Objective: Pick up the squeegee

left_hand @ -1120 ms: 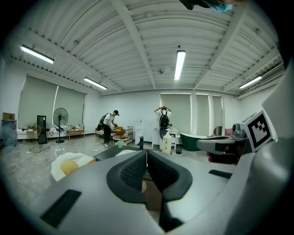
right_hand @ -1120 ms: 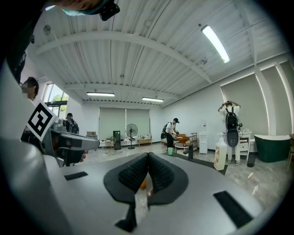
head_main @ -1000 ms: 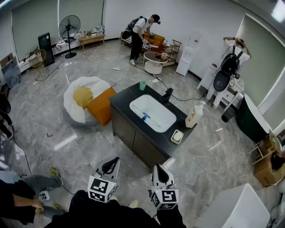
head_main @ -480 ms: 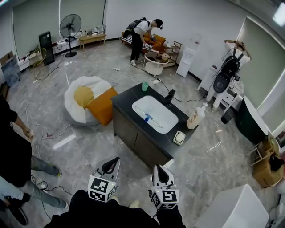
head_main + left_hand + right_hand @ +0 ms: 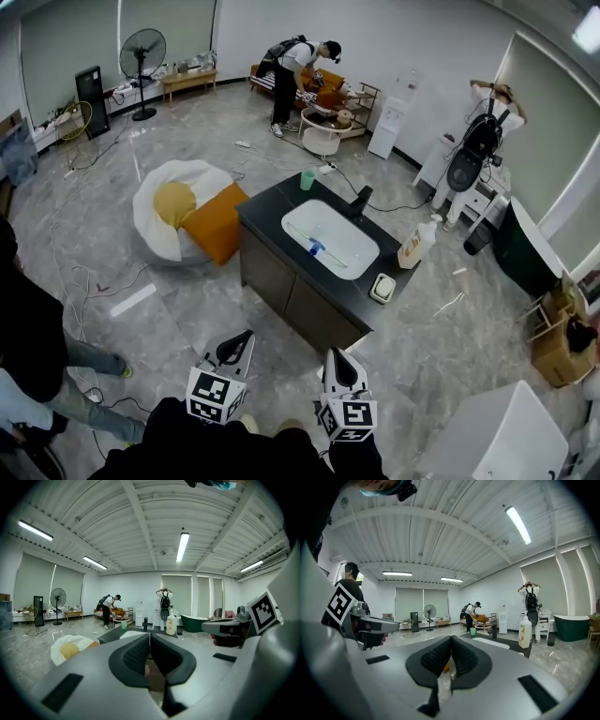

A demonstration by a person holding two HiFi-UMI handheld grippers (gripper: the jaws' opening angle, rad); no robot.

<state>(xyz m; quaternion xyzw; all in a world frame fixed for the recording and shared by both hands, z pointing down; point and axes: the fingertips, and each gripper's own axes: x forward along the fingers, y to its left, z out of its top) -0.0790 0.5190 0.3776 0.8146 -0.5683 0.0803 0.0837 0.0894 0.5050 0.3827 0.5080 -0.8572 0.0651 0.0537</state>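
Observation:
The squeegee (image 5: 316, 249), blue-handled with a pale blade, lies in the white basin (image 5: 347, 251) of a black counter (image 5: 272, 220) in the middle of the head view. Both grippers hang at the bottom of that view, well short of the counter's near side. My left gripper (image 5: 242, 339) is shut with nothing in it, and my right gripper (image 5: 336, 357) is shut and empty too. In the left gripper view the pads (image 5: 140, 652) meet, with the counter (image 5: 111, 633) ahead. The right gripper view shows closed pads (image 5: 461, 656) as well.
On the counter stand a black faucet (image 5: 359, 201), a green cup (image 5: 306, 179), a soap bottle (image 5: 415, 246) and a small dish (image 5: 381, 288). A white and orange beanbag (image 5: 183, 216) lies left of it. A person in black (image 5: 33, 342) stands at the left edge; a white box (image 5: 502, 436) sits lower right.
The counter has drawn slightly nearer in the head view as both shut grippers advanced. A person in black has come to stand at the left edge.

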